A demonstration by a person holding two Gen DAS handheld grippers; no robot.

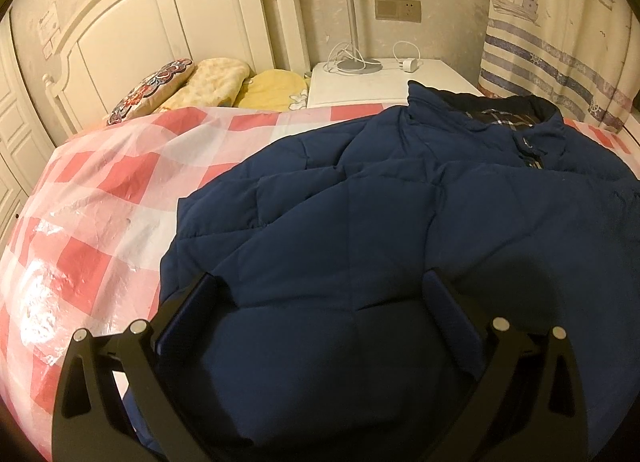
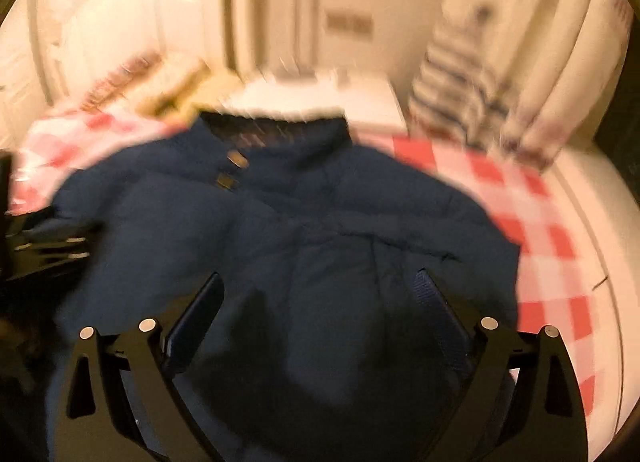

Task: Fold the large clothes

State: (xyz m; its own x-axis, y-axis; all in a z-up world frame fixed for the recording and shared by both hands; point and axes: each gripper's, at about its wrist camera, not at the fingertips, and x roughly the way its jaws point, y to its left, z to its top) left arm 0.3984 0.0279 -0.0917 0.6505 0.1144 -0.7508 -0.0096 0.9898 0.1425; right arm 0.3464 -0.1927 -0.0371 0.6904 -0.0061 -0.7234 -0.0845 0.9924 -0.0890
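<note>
A navy padded jacket (image 1: 360, 190) lies spread on a bed, its collar with a plaid lining (image 1: 500, 116) at the far end. My left gripper (image 1: 320, 286) hovers over the jacket's near left part with its jaws wide open and nothing pinched between them. In the blurred right wrist view the same jacket (image 2: 280, 222) shows two front fasteners (image 2: 232, 170) below the collar. My right gripper (image 2: 320, 288) stands open over the jacket's near right part, its pads apart from the fabric. The left gripper (image 2: 48, 246) appears dark at the left edge of that view.
The bed has a red-and-white checked cover (image 1: 100, 190) under a shiny plastic sheet. Pillows (image 1: 216, 78) lie against a white headboard (image 1: 160, 14). A white nightstand (image 1: 380, 82) holds a lamp base and a charger. A patterned curtain (image 1: 560, 42) hangs at the right.
</note>
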